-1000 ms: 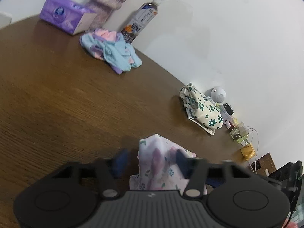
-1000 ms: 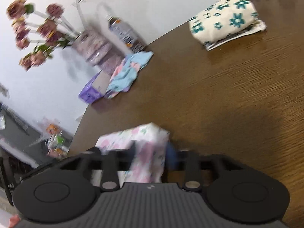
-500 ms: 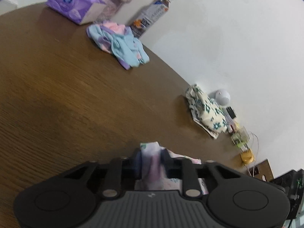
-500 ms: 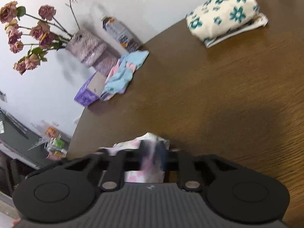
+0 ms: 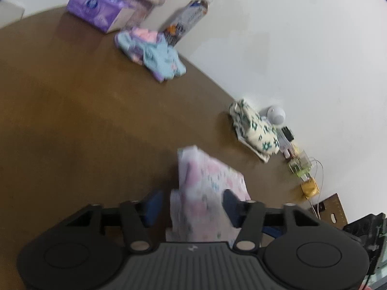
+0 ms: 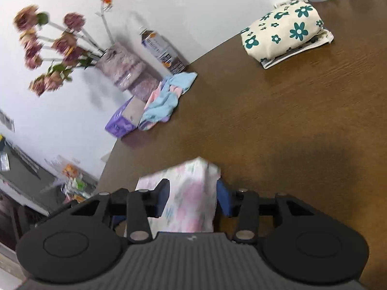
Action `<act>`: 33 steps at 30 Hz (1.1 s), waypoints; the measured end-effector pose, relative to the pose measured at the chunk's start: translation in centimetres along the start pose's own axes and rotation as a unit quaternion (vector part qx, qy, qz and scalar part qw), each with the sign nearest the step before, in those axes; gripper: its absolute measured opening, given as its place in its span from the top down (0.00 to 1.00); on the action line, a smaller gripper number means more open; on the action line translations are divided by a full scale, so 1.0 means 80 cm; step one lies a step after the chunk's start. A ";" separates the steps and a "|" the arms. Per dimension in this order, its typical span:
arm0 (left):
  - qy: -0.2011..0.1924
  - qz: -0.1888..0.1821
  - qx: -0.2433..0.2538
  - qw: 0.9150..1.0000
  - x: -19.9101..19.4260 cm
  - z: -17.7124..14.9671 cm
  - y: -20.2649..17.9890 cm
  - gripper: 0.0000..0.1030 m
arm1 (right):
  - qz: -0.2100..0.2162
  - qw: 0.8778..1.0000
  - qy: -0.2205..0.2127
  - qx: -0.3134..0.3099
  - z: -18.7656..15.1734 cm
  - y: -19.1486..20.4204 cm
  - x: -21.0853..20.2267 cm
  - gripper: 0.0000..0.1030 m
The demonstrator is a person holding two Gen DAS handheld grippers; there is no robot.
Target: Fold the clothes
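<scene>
2 wrist fisheyes low over the table point(image 5: 72, 120) (tilted), both facing the wall-side clutter

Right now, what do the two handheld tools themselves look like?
Both look alike. The left tool and the right tool each have a matte black body with a ribbed grey centre panel bearing a small pale mark, two round raised discs at the sides, black linkage arms with silver pivot pins, and dark blue fingers. No hand, sleeve or cable shows.
</scene>
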State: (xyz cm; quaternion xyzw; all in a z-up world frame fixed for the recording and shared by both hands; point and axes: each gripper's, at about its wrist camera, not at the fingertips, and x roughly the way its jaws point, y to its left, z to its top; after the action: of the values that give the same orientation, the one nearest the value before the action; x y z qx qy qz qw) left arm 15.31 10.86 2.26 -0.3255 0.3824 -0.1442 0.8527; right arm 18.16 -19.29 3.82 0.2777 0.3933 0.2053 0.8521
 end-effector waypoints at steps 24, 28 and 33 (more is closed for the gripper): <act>-0.001 0.012 0.005 1.000 -0.023 -0.039 -0.015 0.90 | -0.014 1.000 0.017 0.003 -0.053 0.009 -0.027 0.93; 0.001 0.017 -0.005 1.000 -0.032 -0.042 -0.014 0.50 | -0.015 1.000 0.015 0.003 -0.058 0.011 -0.034 0.94; 0.012 0.019 -0.003 1.000 -0.024 -0.052 -0.014 0.81 | -0.017 1.000 0.013 0.000 -0.064 0.016 -0.044 0.57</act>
State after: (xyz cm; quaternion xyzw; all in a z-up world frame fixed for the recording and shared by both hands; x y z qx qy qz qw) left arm 10.94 9.15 2.06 -0.3187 0.3994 -0.1310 0.8496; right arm 11.84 -18.71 3.80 0.2688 0.4088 0.1945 0.8502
